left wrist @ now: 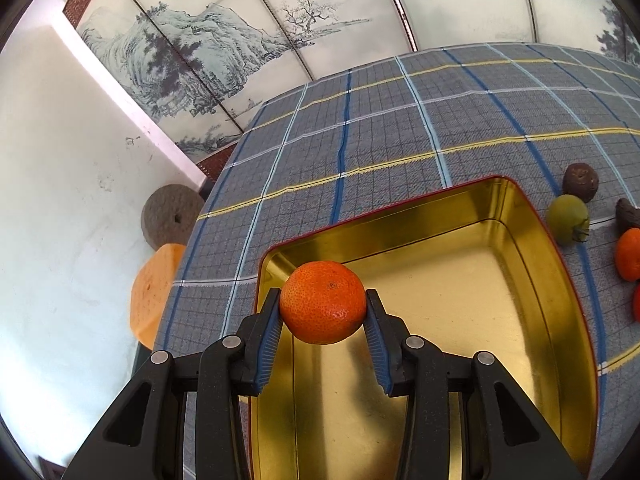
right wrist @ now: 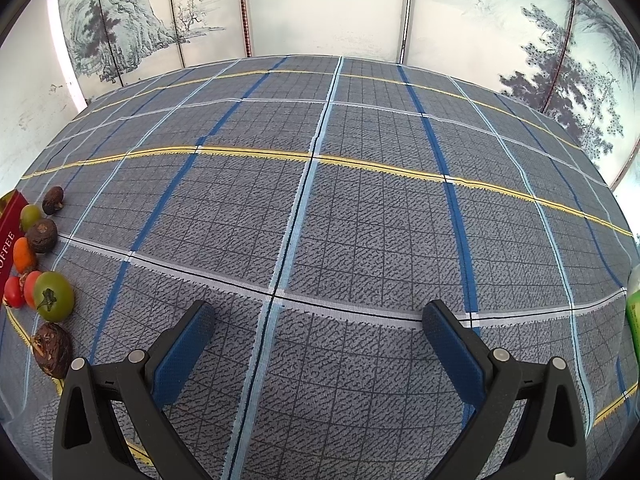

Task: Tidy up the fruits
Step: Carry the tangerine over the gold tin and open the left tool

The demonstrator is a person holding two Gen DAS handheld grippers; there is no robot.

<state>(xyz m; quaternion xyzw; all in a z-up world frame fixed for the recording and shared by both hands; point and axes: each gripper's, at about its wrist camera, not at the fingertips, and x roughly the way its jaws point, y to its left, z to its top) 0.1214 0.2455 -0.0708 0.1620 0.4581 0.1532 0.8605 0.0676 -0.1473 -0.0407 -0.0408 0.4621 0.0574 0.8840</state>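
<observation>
My left gripper (left wrist: 323, 306) is shut on an orange tangerine (left wrist: 322, 302) and holds it above the near-left part of an empty gold tin tray (left wrist: 532, 240) with a red rim. Right of the tray lie a green fruit (left wrist: 567, 219), a dark brown fruit (left wrist: 580, 182) and another tangerine (left wrist: 629, 254). My right gripper (right wrist: 318, 322) is open and empty over the plaid tablecloth. In the right wrist view the fruits lie at the far left: a green tomato (right wrist: 53, 297), red tomatoes (right wrist: 14, 292), a tangerine (right wrist: 23, 255) and brown fruits (right wrist: 41, 235).
The tray's red outer wall (right wrist: 10, 228) shows at the left edge of the right wrist view. A green bottle (right wrist: 633, 308) stands at the right edge. Painted screen panels (right wrist: 320, 8) stand behind the table. A stone wheel (left wrist: 170, 216) lies on the floor off the table's left edge.
</observation>
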